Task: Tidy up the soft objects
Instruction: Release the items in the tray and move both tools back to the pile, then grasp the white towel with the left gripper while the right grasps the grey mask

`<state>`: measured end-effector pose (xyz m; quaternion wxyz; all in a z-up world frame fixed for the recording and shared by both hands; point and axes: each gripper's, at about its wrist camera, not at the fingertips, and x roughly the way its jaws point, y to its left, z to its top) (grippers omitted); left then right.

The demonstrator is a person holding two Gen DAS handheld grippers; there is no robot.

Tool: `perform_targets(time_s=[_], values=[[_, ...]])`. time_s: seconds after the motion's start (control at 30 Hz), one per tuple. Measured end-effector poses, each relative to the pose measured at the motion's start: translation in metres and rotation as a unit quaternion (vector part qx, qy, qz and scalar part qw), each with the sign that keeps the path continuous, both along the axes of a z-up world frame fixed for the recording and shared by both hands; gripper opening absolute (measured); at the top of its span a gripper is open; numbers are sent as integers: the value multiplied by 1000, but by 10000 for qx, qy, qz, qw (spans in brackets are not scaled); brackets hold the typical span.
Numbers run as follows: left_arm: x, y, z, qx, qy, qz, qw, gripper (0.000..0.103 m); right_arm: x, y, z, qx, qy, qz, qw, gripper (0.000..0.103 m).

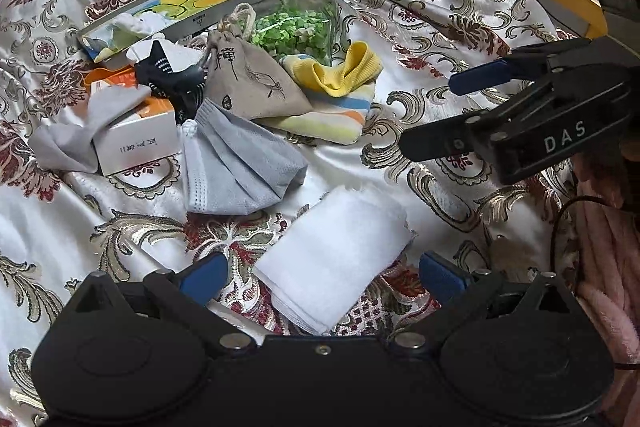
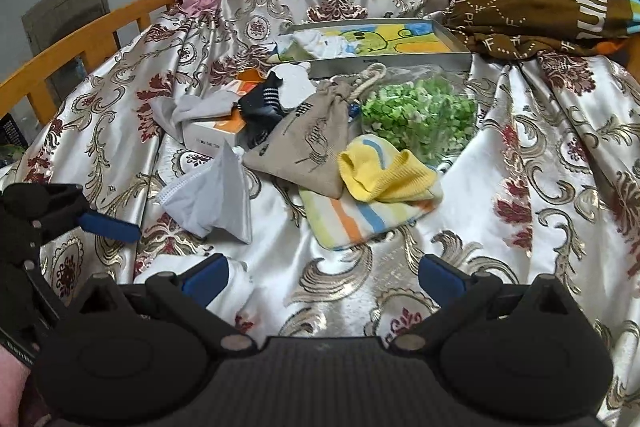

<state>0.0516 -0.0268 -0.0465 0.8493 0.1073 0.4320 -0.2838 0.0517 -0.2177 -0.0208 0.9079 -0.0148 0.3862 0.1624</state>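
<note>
Soft, even indoor light; satin bedspread (image 1: 420,155) gleams mildly; fisheye edges bend and darken; focus sharp.

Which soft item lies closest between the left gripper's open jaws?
The folded white cloth; the grey mask and striped yellow sock lie farther off.

- The left gripper (image 1: 322,277) has a matte black plastic body with two rounded, disc-embossed lobes at its base.
- Its fingers (image 1: 204,275) end in blue pads on angular black linkage arms.
- Round silver pivot pins (image 1: 236,341) sit at the linkage joints, with a small screw at the centre of the body.
- The right gripper (image 2: 322,277) has the same black body, blue pads and silver pins, with a ribbed black panel at its centre.
- Seen from the left wrist camera, the right gripper carries white "DAS" lettering (image 1: 564,139) on its black side.
- A thin black cable (image 1: 560,223) loops beside it.
</note>
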Motion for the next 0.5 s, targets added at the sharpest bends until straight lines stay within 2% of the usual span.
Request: perform_targets(time_s=[0.5], values=[[8,0,-3,-169,192,69,9996,95,13,11,-4,338,-98,268,9990,103]])
